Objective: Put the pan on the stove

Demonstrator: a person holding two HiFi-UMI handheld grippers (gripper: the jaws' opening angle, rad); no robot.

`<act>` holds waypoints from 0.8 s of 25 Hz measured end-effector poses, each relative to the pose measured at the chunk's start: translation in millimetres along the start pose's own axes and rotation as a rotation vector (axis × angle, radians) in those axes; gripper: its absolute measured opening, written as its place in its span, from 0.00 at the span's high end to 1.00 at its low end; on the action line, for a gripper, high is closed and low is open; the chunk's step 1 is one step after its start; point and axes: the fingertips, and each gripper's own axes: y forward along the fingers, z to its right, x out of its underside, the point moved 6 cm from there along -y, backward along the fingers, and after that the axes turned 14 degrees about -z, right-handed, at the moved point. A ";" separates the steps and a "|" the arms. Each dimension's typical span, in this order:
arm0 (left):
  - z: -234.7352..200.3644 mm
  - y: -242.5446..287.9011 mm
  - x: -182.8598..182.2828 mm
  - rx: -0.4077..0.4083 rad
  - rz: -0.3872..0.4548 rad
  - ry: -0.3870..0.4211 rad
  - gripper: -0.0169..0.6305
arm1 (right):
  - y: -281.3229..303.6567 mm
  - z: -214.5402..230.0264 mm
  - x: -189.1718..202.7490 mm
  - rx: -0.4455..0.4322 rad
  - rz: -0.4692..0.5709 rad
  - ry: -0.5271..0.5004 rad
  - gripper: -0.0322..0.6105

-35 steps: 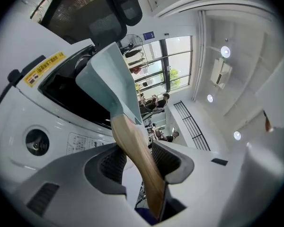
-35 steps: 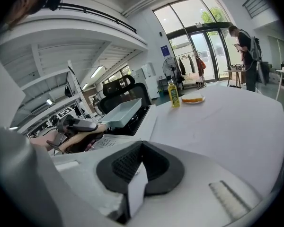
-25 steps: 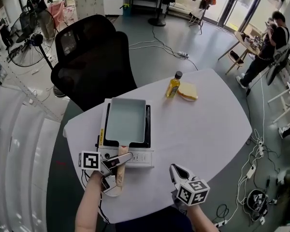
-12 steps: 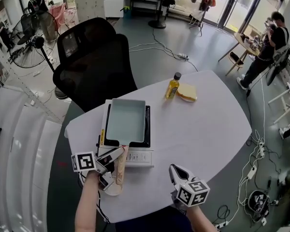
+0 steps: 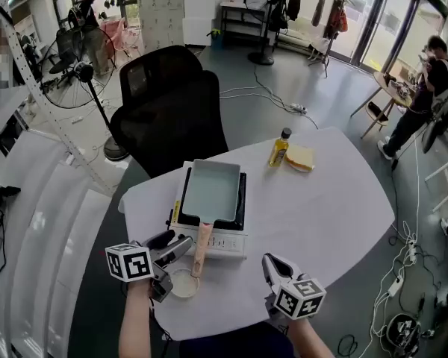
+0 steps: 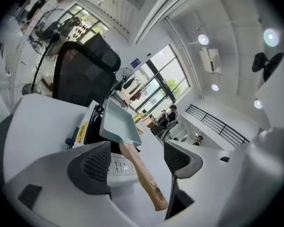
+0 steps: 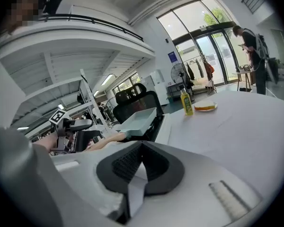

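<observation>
A pale blue rectangular pan (image 5: 211, 190) sits on the black-and-white portable stove (image 5: 218, 242), its wooden handle (image 5: 201, 248) pointing toward me. My left gripper (image 5: 174, 264) hangs just left of the handle's end, apart from it. Its jaws have just been opening, and they stand open and press on nothing. In the left gripper view the pan (image 6: 118, 124) and handle (image 6: 143, 173) show beyond the wide-apart pads (image 6: 95, 167). My right gripper (image 5: 273, 271) is shut and empty over the table's near edge. The right gripper (image 7: 139, 162) view also shows the pan (image 7: 139, 117).
An oil bottle (image 5: 281, 149) and a slice of bread (image 5: 300, 157) sit at the far side of the white table (image 5: 321, 207). A small round white disc (image 5: 184, 283) lies near the handle's end. A black office chair (image 5: 172, 107) stands behind the stove.
The left gripper's jaws opened and let go of the pan's handle, then drew back to the left and rose. The right gripper rose slightly. The pan stays on the stove.
</observation>
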 end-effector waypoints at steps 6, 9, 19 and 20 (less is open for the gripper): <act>28.2 -33.9 14.2 -0.077 0.087 0.088 0.45 | -2.8 -26.0 -11.6 -0.043 0.005 -0.166 0.95; 40.9 -53.5 24.3 -0.153 0.146 0.126 0.45 | -6.8 -36.8 -21.0 -0.088 0.023 -0.196 0.95; 83.4 -89.8 69.5 -0.363 0.350 0.246 0.46 | -5.9 -65.5 -33.7 -0.237 0.051 -0.218 0.95; 86.0 -89.3 75.8 -0.356 0.356 0.240 0.46 | -6.2 -66.2 -33.2 -0.244 0.051 -0.218 0.95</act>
